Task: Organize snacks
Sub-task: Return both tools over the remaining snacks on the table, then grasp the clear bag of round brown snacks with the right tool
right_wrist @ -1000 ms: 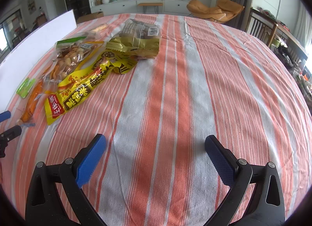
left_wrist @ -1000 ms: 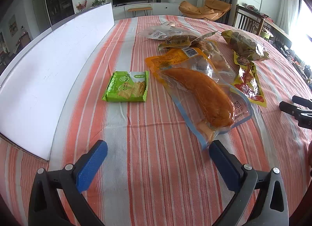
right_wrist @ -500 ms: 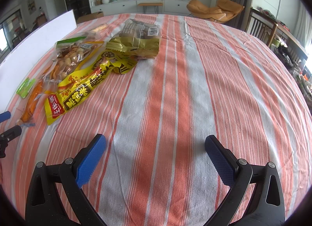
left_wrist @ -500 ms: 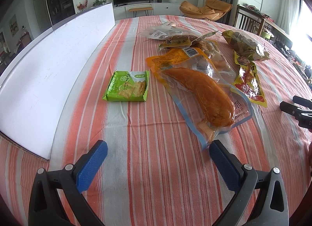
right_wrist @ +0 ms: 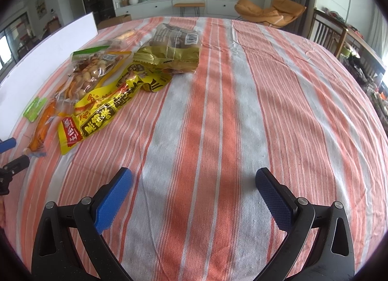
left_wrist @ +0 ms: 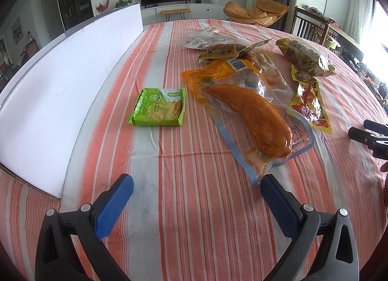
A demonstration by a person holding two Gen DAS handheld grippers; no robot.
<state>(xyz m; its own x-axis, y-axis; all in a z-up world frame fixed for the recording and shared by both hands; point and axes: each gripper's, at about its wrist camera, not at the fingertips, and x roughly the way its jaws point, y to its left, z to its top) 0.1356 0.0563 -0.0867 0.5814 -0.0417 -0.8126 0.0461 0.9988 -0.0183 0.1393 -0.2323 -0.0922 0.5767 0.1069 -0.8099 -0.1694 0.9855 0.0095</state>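
Observation:
Several snack packs lie on a striped tablecloth. A green cracker packet (left_wrist: 158, 107) rests flat beside a clear bag holding an orange sausage (left_wrist: 249, 117). Further back lie a yellow pack (left_wrist: 310, 106), a gold-brown bag (left_wrist: 306, 57) and a nut bag (right_wrist: 93, 71). My left gripper (left_wrist: 196, 190) hovers open over bare cloth just short of the sausage bag. My right gripper (right_wrist: 192, 180) is open over the cloth, right of the yellow pack (right_wrist: 106, 111) and gold-brown bag (right_wrist: 173, 46).
A long white board (left_wrist: 60, 92) stands along the left of the table. The right gripper's tips (left_wrist: 368, 133) show at the right edge of the left wrist view. Wide bare cloth (right_wrist: 278, 92) stretches to the right. Chairs and a TV unit stand beyond the table.

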